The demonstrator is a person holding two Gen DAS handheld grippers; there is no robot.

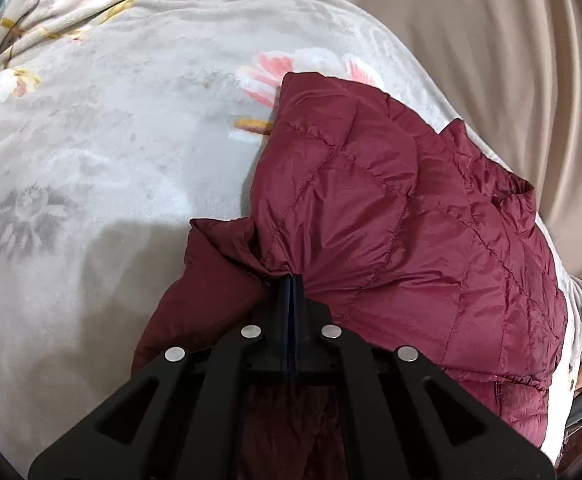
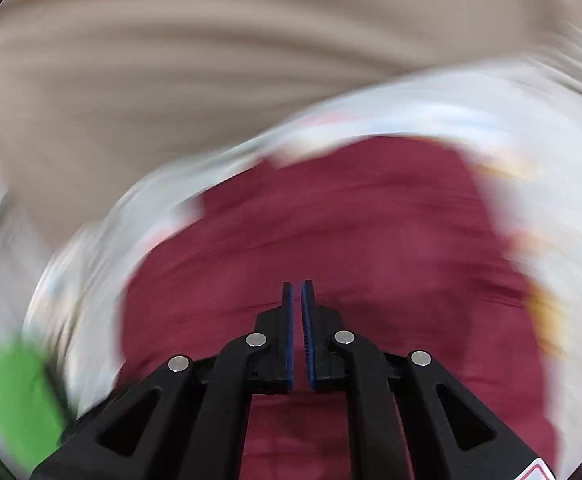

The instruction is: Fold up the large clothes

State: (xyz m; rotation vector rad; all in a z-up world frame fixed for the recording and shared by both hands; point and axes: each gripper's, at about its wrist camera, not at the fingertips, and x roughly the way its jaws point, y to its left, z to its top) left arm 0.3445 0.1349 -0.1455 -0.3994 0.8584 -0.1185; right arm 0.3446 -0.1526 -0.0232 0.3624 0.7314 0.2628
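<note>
A maroon quilted puffer jacket (image 1: 391, 216) lies on a pale floral blanket (image 1: 103, 152). My left gripper (image 1: 291, 278) is shut on a bunched fold of the jacket, and dark lining hangs under the fingers. In the right wrist view the picture is motion-blurred. The jacket (image 2: 331, 232) fills the middle there. My right gripper (image 2: 297, 285) hovers over it with its blue-padded fingers a narrow gap apart and nothing between them.
Beige curtain folds (image 1: 471, 40) hang behind the blanket and fill the top of the right wrist view (image 2: 211, 40). A green object (image 2: 23, 396) sits at the lower left there. The blanket's edge (image 1: 571, 320) drops off at the right.
</note>
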